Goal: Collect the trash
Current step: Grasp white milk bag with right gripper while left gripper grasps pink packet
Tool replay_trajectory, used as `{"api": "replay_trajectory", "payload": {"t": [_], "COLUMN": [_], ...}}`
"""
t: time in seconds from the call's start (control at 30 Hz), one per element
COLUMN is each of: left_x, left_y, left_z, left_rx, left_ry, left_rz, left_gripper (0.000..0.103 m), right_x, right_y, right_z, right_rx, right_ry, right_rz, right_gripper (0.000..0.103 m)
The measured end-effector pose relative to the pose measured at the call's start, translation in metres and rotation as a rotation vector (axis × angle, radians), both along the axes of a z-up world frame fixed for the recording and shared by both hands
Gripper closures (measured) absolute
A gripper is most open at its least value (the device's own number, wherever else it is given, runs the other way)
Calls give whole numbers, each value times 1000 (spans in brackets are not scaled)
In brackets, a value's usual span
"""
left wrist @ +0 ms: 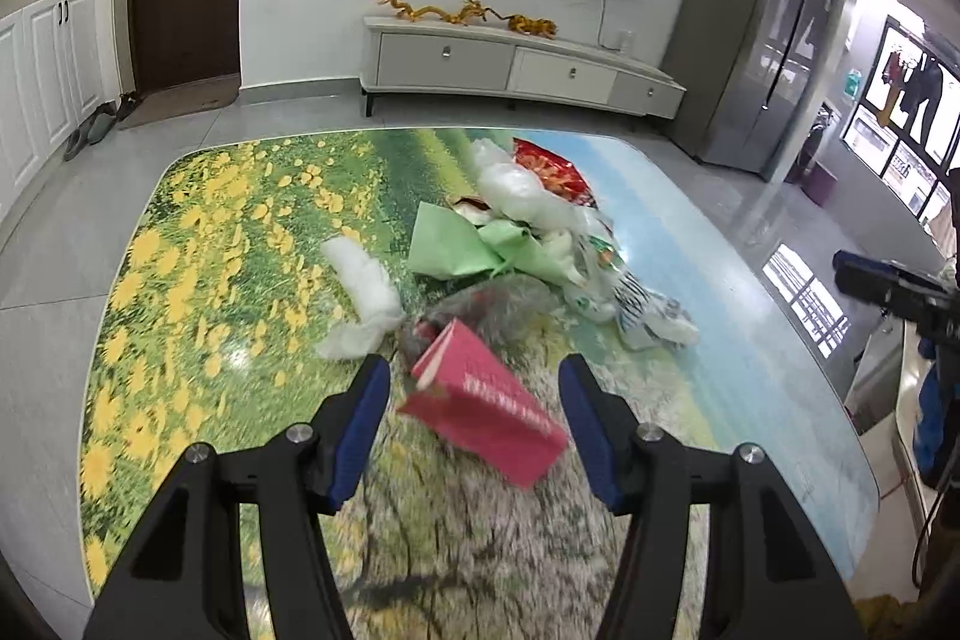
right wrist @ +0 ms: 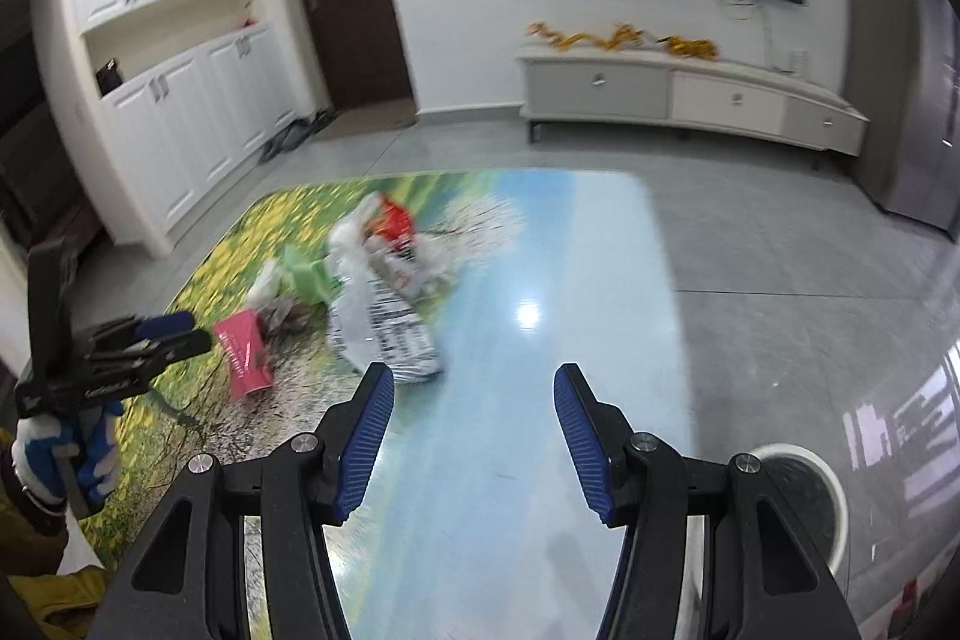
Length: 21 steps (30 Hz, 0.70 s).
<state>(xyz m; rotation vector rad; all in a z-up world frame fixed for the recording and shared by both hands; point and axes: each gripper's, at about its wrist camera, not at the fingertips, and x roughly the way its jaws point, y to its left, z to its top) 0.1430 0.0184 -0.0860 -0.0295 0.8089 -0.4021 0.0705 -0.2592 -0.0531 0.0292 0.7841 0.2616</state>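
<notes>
2 hand-held grippers, left [left wrist: 474, 424] and right [right wrist: 474, 421], gape above littered table [right wrist: 600, 280].

printed table [left wrist: 240, 232], trash pile [left wrist: 528, 232], pink box [left wrist: 486, 412]

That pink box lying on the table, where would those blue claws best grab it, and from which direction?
Probably across its two long flat faces near the middle, coming straight ahead from the near table edge. The pink box lies tipped over between the open left gripper fingers, its open end toward the trash pile, so the flat sides already face the pads.
</notes>
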Motion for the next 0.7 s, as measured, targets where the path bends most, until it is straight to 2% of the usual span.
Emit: {"api": "replay_trajectory", "payload": {"t": [0.2,0.37,0.57,0.63,0.67,0.7], "left_x": [19,18,12,8,5,2], "left_y": [-8,-4,-2,-1,-1,1], "left_z": [-24,-34,-35,-34,-34,-33], "left_rx": [16,-21,-53,-64,-73,-81], "left_ry": [53,85,87,85,83,80], "left_rz": [21,28,19,17,14,10], "left_gripper": [46,47,54,59,60,62], "right_x": [39,65,90,97,98,98], "right_y": [36,75,103,102,99,95], "right_z": [-24,-43,-66,-74,-76,-78], "right_rx": [-7,-30,-110,-114,-104,-89], "right_ry": [62,98,139,169,179,194], "right_rz": [100,181,181,163,159,153], "right_gripper": [50,43,43,50,62,68]}}
